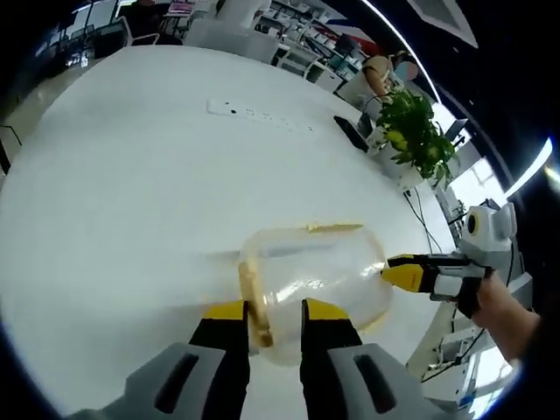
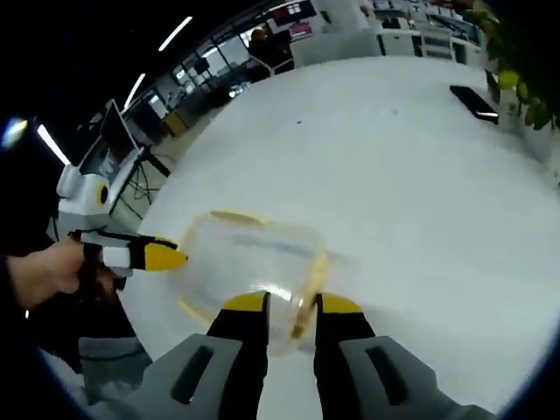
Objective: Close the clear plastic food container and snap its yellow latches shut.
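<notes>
The clear container (image 1: 315, 284) sits on the white tabletop (image 1: 131, 192), low centre in both views. Left tongs (image 1: 273, 317) are clenched on its near yellow latch (image 1: 254, 297); right tongs (image 2: 290, 308) grasp the opposite rim.

white table (image 1: 131, 175) | potted plant (image 1: 416, 131) | office desks (image 1: 297, 31) | ceiling strip lights (image 2: 175, 33)

Before you, a broad white counter (image 1: 157, 175), a white power strip (image 1: 258, 115) lying on it, a black phone (image 2: 475, 101) beside a leafy green potted plant (image 1: 416, 131), office desks beyond.
</notes>
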`<state>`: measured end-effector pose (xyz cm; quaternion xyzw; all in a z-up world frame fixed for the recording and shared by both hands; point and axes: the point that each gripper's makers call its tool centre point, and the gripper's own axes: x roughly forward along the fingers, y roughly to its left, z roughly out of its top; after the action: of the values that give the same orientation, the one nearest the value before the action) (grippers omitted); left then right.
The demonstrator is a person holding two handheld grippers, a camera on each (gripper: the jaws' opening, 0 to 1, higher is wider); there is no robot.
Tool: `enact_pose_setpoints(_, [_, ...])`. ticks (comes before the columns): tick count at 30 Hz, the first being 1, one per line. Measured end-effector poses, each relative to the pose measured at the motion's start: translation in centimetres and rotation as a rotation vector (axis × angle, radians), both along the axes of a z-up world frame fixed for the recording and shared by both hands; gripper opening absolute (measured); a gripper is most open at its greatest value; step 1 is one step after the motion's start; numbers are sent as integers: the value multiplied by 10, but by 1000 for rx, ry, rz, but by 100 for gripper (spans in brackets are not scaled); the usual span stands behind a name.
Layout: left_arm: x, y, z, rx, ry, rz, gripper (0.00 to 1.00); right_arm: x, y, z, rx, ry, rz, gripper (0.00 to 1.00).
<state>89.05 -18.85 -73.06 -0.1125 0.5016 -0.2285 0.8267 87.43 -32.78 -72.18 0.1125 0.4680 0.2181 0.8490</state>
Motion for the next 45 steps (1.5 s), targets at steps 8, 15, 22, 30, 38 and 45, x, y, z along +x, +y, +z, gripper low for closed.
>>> enact_pose_setpoints(8, [2,0,1,-53,11,11,17,-1,-5,2,22,-35,-1,20])
enact_pose_setpoints(15, [0,-8,14,-1,-72,-144,18,3,-9,11,-34,-107,85,21])
enact_pose_setpoints(22, [-2,-21,36,82,-199,-400,24,15,-11,31,-77,-195,136,23])
enact_pose_setpoints(30, [2,-46,53,61,-289,-583,22,19,10,35,-57,-226,266,21])
enact_pose_setpoints(38, [-10,-58,49,74,-304,-782,21,21,25,35,-92,-276,431,16])
enact_pose_setpoints(45, [-11,-59,41,117,-310,-838,21,25,37,32,-74,-260,486,15])
